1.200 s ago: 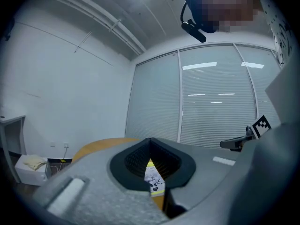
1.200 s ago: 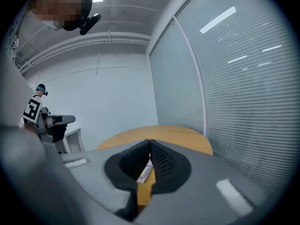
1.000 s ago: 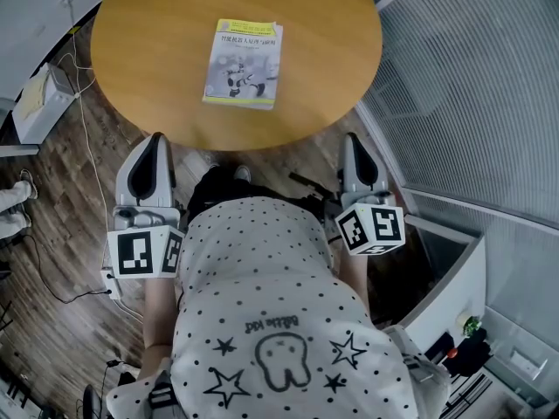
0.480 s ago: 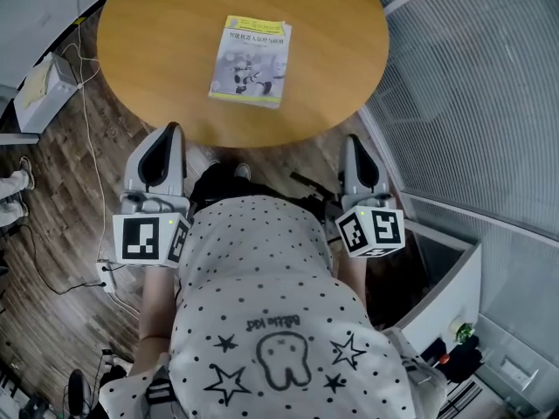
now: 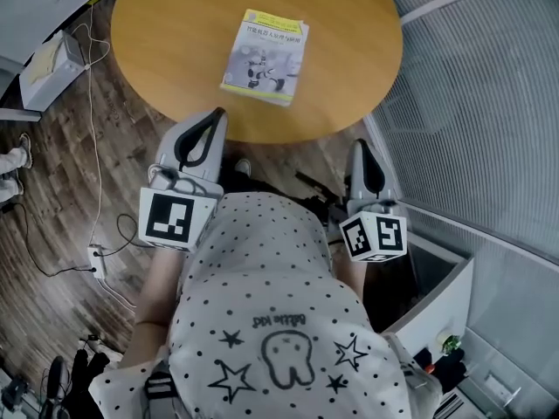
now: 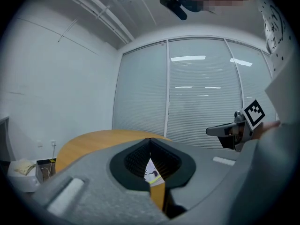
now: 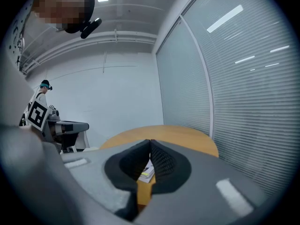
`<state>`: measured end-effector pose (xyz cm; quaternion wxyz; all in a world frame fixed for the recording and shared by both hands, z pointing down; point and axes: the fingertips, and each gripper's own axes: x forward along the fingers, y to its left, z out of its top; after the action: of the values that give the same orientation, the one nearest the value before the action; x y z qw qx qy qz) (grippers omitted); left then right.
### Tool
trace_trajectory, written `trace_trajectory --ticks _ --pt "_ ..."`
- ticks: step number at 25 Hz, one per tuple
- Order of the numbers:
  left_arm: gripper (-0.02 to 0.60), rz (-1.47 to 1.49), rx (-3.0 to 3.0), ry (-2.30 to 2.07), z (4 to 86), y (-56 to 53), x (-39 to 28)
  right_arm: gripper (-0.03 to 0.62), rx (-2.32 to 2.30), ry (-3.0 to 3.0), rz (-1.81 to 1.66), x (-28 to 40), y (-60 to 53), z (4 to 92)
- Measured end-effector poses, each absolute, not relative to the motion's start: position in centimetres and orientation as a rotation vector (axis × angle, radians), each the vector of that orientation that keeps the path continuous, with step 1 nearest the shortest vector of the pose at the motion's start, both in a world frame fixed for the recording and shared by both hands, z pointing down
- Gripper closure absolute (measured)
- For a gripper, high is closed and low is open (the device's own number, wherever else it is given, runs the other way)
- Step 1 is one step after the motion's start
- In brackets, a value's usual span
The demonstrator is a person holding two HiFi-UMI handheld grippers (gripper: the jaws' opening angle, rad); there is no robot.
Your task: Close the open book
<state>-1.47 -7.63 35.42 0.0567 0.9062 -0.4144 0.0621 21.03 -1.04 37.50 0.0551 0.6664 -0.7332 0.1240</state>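
A book (image 5: 265, 57) lies flat on the round wooden table (image 5: 175, 42), its yellow-and-white cover facing up and its pages stacked under it. My left gripper (image 5: 212, 114) is shut and empty, with its tips at the table's near edge, short of the book. My right gripper (image 5: 362, 145) is also shut and empty, and hangs off the table to the right of the near edge. Through the left gripper (image 6: 150, 141) a sliver of the book (image 6: 151, 170) shows. The right gripper (image 7: 150, 142) frames the book (image 7: 146, 173) the same way.
A white box (image 5: 44, 72) stands on the wood floor at left, with cables (image 5: 96, 190) and a power strip (image 5: 96, 260) nearby. A glass wall with blinds (image 5: 489, 103) curves round the right side. A white cabinet (image 5: 441, 299) stands at lower right.
My left gripper has moved forward to the table's near edge. The right gripper has stayed in place. The book lies as before.
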Motion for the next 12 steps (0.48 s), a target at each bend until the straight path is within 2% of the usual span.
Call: trace_trajectory --ticks 12 --pt "0.572 0.143 2.76 -1.178 35.5 -7.6 0.4 0.589 2.016 -2.228 0.38 21.0 -0.9 37.7"
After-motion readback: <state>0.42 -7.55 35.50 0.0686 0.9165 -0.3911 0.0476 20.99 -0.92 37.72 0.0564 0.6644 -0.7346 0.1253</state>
